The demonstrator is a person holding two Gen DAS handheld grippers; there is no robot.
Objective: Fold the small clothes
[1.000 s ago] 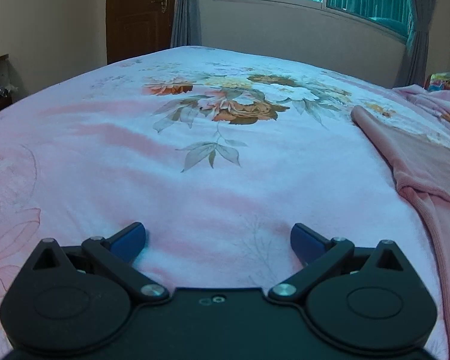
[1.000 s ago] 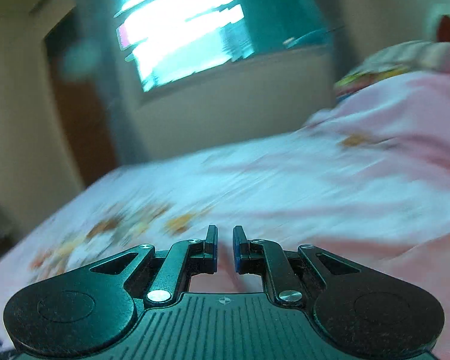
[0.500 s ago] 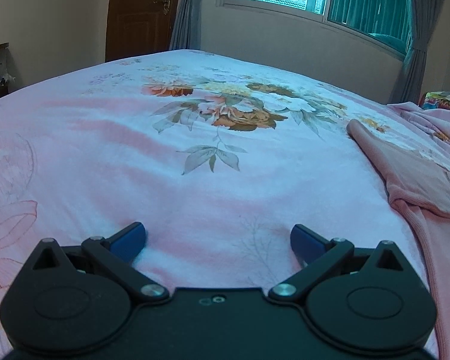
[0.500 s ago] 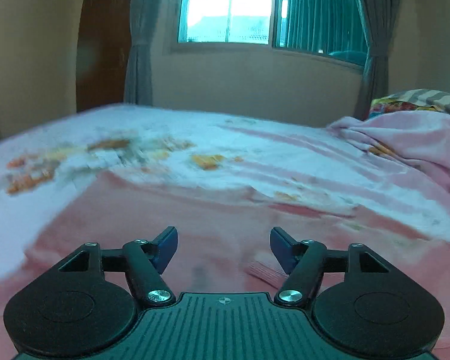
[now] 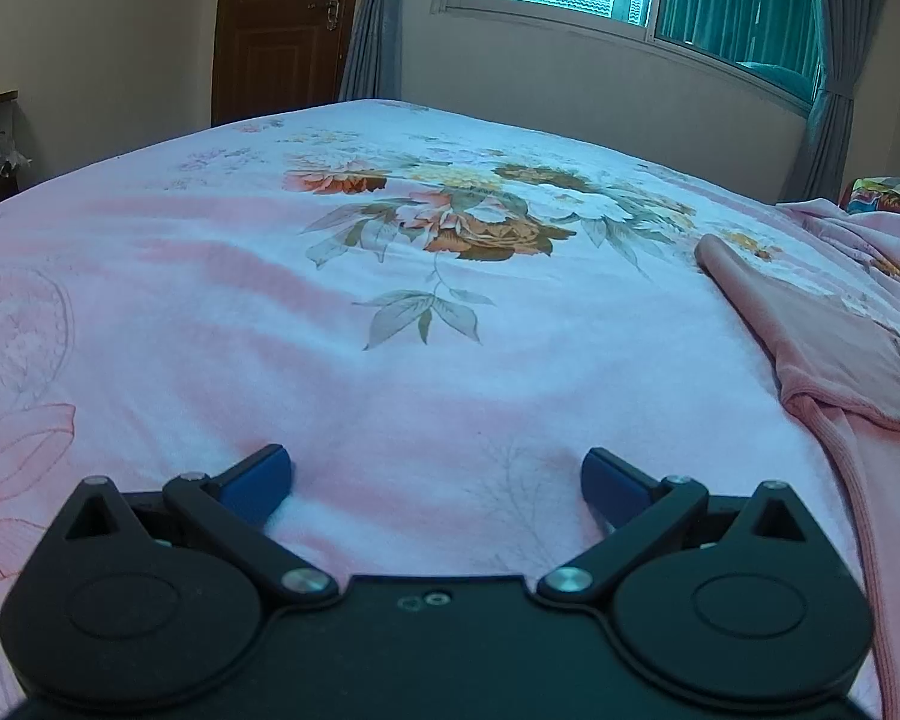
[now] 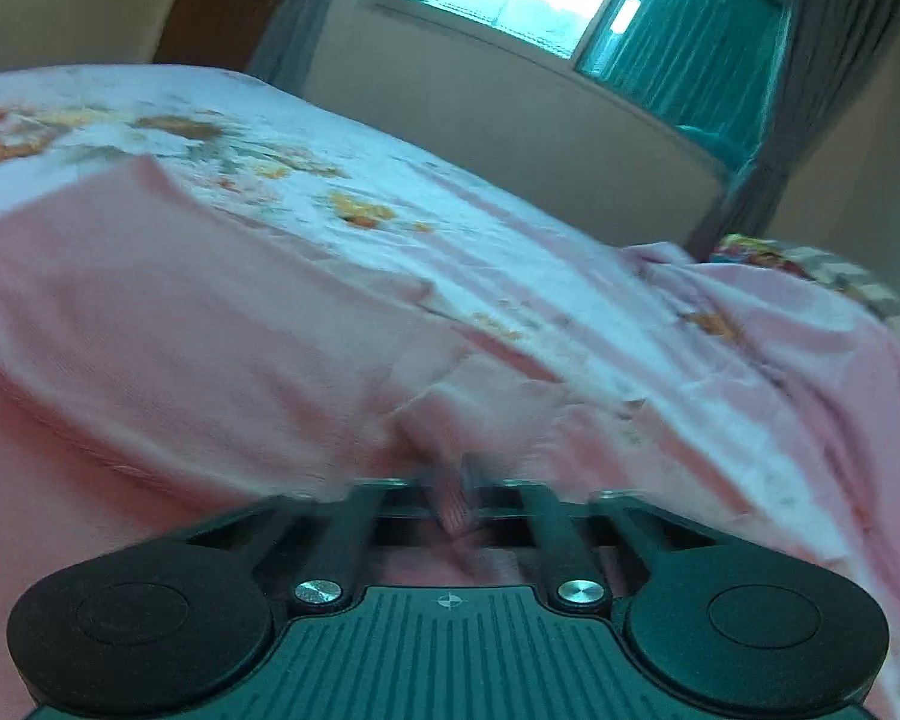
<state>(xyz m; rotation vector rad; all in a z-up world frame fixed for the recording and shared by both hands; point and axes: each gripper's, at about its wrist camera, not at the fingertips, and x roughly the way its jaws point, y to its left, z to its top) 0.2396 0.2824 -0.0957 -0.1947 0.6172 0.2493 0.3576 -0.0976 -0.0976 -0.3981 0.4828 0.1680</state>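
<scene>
— Half a second back your right claw (image 6: 450,495) stood spread over the pink garment (image 6: 168,312); now its fingers have drawn together on a fold of that cloth, and the view has tilted and blurred.

— And your left claw (image 5: 437,471)?

— Unchanged: it sits low over the bed (image 5: 390,384) with its blue pads (image 5: 255,474) spread wide, nothing between them. The garment (image 5: 822,354) lies well off to its right, near the bed's edge.

— What is the cloth like?

— A soft, finely ribbed knit in dusty pink, lying flat in a broad panel with a hemmed edge, bunched into a ridge where your right claw pinches it. Under it the bedspread is fleecy, pale pink, printed with orange and brown flowers and grey-green leaves. A rumpled pink blanket (image 6: 810,348) lies beyond.
</scene>
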